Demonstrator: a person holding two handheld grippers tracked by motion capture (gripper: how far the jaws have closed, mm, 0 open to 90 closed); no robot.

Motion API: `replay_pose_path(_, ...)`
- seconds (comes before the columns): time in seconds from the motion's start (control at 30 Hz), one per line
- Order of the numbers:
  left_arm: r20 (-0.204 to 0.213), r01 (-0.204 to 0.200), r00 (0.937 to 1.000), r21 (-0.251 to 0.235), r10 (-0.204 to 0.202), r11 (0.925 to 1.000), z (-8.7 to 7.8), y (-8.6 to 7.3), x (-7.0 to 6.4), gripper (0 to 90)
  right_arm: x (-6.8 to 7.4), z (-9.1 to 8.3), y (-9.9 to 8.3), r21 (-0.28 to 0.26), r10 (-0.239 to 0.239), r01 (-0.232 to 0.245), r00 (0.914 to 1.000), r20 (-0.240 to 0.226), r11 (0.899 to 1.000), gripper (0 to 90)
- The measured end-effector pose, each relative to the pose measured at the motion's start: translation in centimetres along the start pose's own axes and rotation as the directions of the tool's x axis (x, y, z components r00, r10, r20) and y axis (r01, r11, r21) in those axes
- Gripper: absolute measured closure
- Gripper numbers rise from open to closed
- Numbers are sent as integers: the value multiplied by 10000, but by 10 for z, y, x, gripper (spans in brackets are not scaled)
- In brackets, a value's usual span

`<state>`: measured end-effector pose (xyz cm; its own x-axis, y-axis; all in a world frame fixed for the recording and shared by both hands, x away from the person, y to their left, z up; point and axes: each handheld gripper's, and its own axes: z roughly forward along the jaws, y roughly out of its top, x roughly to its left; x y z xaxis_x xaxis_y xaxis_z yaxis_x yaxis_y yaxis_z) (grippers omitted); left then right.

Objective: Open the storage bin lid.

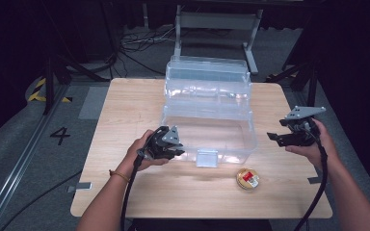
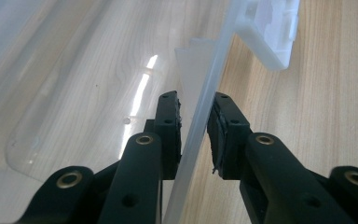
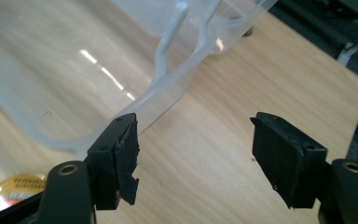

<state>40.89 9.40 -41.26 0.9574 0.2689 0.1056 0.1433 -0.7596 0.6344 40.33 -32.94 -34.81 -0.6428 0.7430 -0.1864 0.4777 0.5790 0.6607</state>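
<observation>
A clear plastic storage box point(image 1: 207, 118) stands in the middle of the wooden table with its lid point(image 1: 207, 77) tipped up at the back. My left gripper point(image 1: 176, 149) is at the box's front left, shut on the thin front wall point(image 2: 216, 56); in the left gripper view my left gripper point(image 2: 196, 100) has one jaw inside the box and one outside. My right gripper point(image 1: 277, 138) hovers open just right of the box. In the right gripper view my right gripper point(image 3: 193, 123) has bare table between its jaws, beside the box's rounded corner point(image 3: 74, 84).
A small round gold tin point(image 1: 247, 178) with a red label lies on the table in front of the box's right end, also seen as the tin point(image 3: 9, 191) low left. The box's white latch point(image 1: 207, 158) hangs at the front middle. Cables and a metal frame lie beyond the table.
</observation>
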Motion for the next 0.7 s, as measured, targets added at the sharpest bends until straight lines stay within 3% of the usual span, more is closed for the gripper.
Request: replay_pose_path(0.7,11,16,10000,-72,-16,10000,1,0,-1,752,44,10,-45,1042,-428,565,9907,-1295,9929,295)
